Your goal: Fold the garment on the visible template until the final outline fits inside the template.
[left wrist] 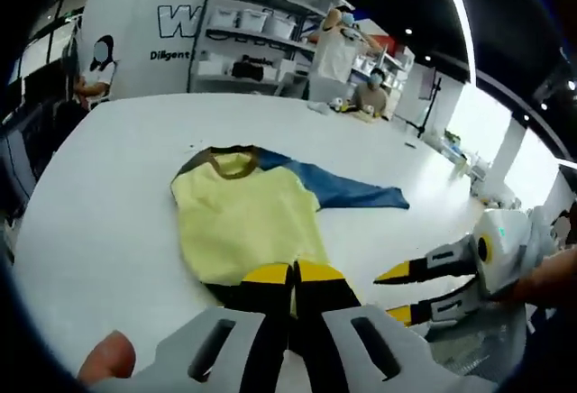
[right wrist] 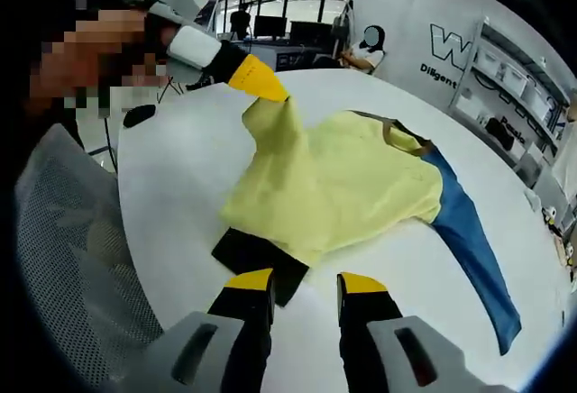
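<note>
Yellow shirt (right wrist: 334, 190) with one blue sleeve (right wrist: 473, 240) lies on white worktop (right wrist: 171, 177) over dark template (right wrist: 257, 262). Left gripper (right wrist: 270, 94): jaws pinched shut on shirt's hem corner, lifted. Right gripper (right wrist: 306, 287): jaws apart, holding nothing, near template.

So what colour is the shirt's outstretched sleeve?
Blue sleeve, against the yellow shirt; clearest in the right gripper view.

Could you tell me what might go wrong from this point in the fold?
The left tool is shut on a raised corner of the yellow shirt; a slip could drop the fold crooked. Pulling could drag the shirt further off the black template. The blue sleeve lies spread out and may stay outside the outline.
</note>
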`<state>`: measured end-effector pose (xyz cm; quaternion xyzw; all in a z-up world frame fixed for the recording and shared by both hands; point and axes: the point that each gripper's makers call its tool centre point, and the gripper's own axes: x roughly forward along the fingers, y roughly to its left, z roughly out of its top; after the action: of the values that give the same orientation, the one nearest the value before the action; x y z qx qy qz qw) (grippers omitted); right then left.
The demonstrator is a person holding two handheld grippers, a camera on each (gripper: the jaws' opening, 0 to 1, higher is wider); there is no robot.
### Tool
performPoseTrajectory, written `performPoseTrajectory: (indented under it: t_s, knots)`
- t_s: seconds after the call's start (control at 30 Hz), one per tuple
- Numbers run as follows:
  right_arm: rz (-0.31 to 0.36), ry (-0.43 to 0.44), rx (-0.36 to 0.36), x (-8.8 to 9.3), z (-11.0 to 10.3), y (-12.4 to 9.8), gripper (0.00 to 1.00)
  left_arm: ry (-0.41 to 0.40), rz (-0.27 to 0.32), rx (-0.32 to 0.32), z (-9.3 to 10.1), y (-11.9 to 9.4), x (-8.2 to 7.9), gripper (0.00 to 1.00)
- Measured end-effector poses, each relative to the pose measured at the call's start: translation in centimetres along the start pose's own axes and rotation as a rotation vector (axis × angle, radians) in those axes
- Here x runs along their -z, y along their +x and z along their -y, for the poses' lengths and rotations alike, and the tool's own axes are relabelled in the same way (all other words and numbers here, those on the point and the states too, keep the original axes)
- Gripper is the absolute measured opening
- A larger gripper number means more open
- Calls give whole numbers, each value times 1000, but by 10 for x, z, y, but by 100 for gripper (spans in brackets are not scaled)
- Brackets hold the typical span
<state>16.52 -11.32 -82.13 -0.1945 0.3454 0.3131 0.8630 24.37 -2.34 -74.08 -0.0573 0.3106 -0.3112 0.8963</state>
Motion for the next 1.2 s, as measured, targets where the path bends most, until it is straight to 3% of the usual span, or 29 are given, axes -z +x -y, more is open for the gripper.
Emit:
performPoseTrajectory:
  t_s: [0.13,0.17,0.33,0.63,0.93,1.2]
  knots:
    - [2,3,3,-1,2,-1,24,-7,10,18,2,9,-23,0]
    - [5,7,5,-1,3,-2,24,-4,13,23,3,16,-36,0]
    - [6,20,13,1,8,-3,25,-7,32,27,-1,35,-69,0]
    - [14,48,36,-2,20,-6,25,-71,53,-8,-28,72,-101,0]
    - [29,60,55,-12,33,-4,24,-155,3,-85,-73,102,-87,0]
    - [42,95,69,-19,43,3,24,-189,-64,-163,-111,117,-55,0]
